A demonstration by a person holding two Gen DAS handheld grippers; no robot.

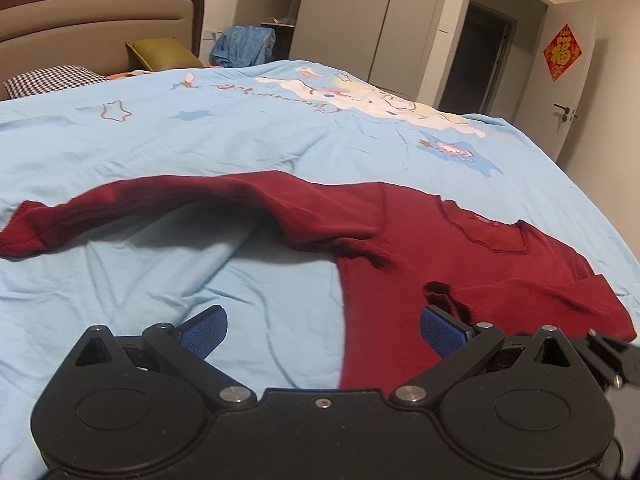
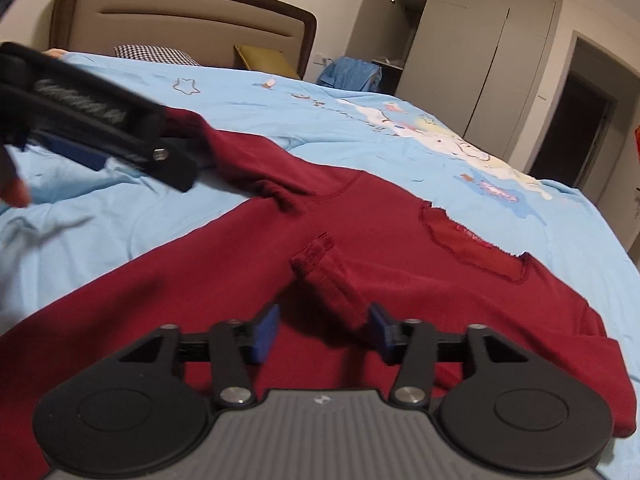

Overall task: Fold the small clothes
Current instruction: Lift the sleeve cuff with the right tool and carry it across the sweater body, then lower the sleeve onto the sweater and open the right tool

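Note:
A dark red sweater (image 1: 420, 280) lies spread on the light blue bedsheet (image 1: 200, 140), neckline (image 2: 472, 248) toward the right. One sleeve (image 1: 120, 204) stretches out to the left. The other sleeve is folded over the body, and its cuff (image 2: 316, 248) rests on the chest. My left gripper (image 1: 322, 332) is open just over the sweater's left edge, with nothing between its blue pads. My right gripper (image 2: 323, 332) is open low over the body, and the folded sleeve lies between its pads. The left gripper (image 2: 100, 148) shows blurred beside the outstretched sleeve.
A brown headboard (image 2: 180, 20), a checked pillow (image 1: 48, 80) and an olive cushion (image 1: 160, 54) are at the far end of the bed. Blue clothes (image 1: 244, 46) hang beyond it. Wardrobes (image 2: 480, 40) and a dark doorway (image 1: 476, 56) lie past the bed's right side.

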